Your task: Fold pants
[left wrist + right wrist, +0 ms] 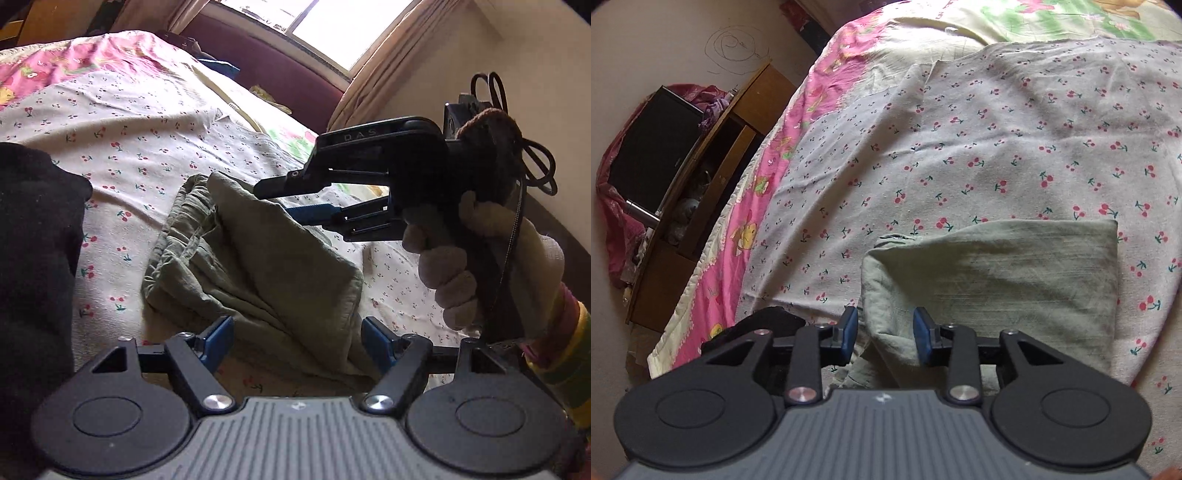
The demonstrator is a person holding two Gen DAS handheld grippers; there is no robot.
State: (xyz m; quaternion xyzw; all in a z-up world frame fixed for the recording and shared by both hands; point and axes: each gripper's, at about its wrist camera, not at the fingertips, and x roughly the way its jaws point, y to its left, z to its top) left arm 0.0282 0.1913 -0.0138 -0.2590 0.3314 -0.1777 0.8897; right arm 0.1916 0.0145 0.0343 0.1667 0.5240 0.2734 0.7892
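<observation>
Pants [990, 280] lie folded on bed sheet [960, 147]; right gripper [884, 334] part-open (holding nothing) above near edge; left gripper [297, 338] wide, empty.

Pants [997, 273]: matt olive woven cloth, creased. Bed sheet [960, 147]: thin matt cherry-print cotton. Right gripper [885, 334]: matt black plastic, blue pads. Cabinet [665, 280]: wood.
</observation>
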